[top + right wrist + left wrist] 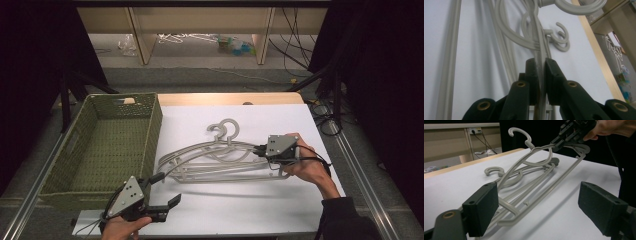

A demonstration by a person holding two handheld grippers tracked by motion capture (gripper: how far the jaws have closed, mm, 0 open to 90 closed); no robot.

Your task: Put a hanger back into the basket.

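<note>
White table [240, 210]: empty green basket [102, 145], grey hangers [220, 160] alongside.

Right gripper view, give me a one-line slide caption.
Right gripper clamped on a grey hanger's arm, more hangers lying on the white table.

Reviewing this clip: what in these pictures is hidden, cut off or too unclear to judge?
- High view: right gripper jaws, covered by its grey plate.
- Right gripper view: held hanger cut off by the top edge.
- High view: how many hangers are stacked, overlapping.
- High view: basket near corner, behind left gripper.
</note>
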